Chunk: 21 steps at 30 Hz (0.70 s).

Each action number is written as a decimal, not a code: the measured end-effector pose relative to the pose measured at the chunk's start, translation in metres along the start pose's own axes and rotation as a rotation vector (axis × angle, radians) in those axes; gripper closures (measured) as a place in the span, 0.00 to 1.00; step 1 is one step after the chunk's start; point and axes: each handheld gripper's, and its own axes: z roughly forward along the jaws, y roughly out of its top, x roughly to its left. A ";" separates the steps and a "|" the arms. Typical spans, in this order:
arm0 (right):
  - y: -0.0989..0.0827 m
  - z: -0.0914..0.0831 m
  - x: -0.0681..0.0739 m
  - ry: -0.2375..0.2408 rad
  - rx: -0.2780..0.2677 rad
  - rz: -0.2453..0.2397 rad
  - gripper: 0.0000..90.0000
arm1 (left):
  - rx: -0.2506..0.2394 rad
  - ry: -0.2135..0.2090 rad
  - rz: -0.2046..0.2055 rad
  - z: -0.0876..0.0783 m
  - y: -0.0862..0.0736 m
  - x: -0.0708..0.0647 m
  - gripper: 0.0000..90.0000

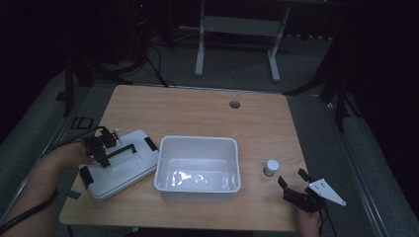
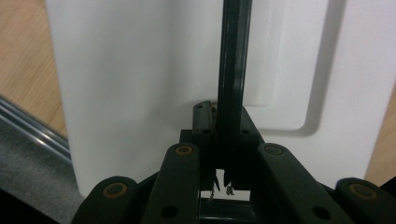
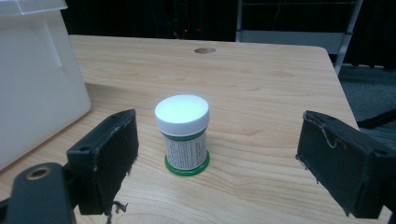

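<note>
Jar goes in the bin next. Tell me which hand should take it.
Right. Its tool is open and aimed at the upright jar, which stands just ahead between the jaws. The left tool is shut on the lid handle, across the bin.

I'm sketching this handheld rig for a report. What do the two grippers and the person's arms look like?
Both grippers are black linkage frames with brass-coloured pivot pins. The right gripper has flat black padded fingers with frayed edges and a grey three-cornered plate on top. The left gripper has a dark cable trailing along the forearm. No sleeves show.
</note>
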 end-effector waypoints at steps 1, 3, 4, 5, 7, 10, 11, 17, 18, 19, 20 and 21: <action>0.000 0.000 0.000 0.000 0.000 0.000 0.13 | -0.005 -0.003 -0.007 0.002 0.002 0.001 0.93; 0.000 0.000 0.000 0.001 0.001 0.001 0.13 | -0.007 -0.015 -0.005 0.004 0.003 0.000 0.93; 0.000 0.000 0.000 0.001 0.000 0.001 0.13 | 0.000 -0.010 0.003 0.005 0.004 -0.001 0.93; 0.000 0.000 0.000 0.001 0.000 0.001 0.13 | 0.000 -0.010 0.003 0.005 0.004 -0.001 0.93; 0.000 0.000 0.000 0.003 0.000 0.001 0.13 | -0.003 -0.020 -0.001 0.006 0.004 -0.002 0.93; 0.000 0.000 0.000 0.003 -0.001 0.001 0.13 | -0.002 -0.032 -0.003 0.010 0.004 -0.002 0.93; 0.000 0.000 0.000 0.002 -0.001 0.002 0.13 | -0.001 -0.038 -0.001 0.012 0.004 -0.002 0.92; 0.000 -0.001 -0.001 0.001 -0.003 0.003 0.13 | -0.004 -0.040 0.003 0.017 0.003 -0.005 0.92; 0.000 -0.001 -0.001 0.002 -0.003 0.007 0.13 | -0.008 -0.042 -0.002 0.017 0.002 -0.004 0.92; 0.000 -0.001 -0.001 0.002 -0.003 0.009 0.13 | -0.016 -0.044 -0.001 0.017 0.001 -0.004 0.92; 0.000 -0.001 -0.002 0.005 -0.005 0.013 0.13 | -0.021 -0.047 -0.002 0.017 0.001 -0.003 0.92; 0.000 -0.001 -0.002 0.004 -0.004 0.014 0.13 | -0.021 -0.047 -0.002 0.017 0.001 -0.003 0.92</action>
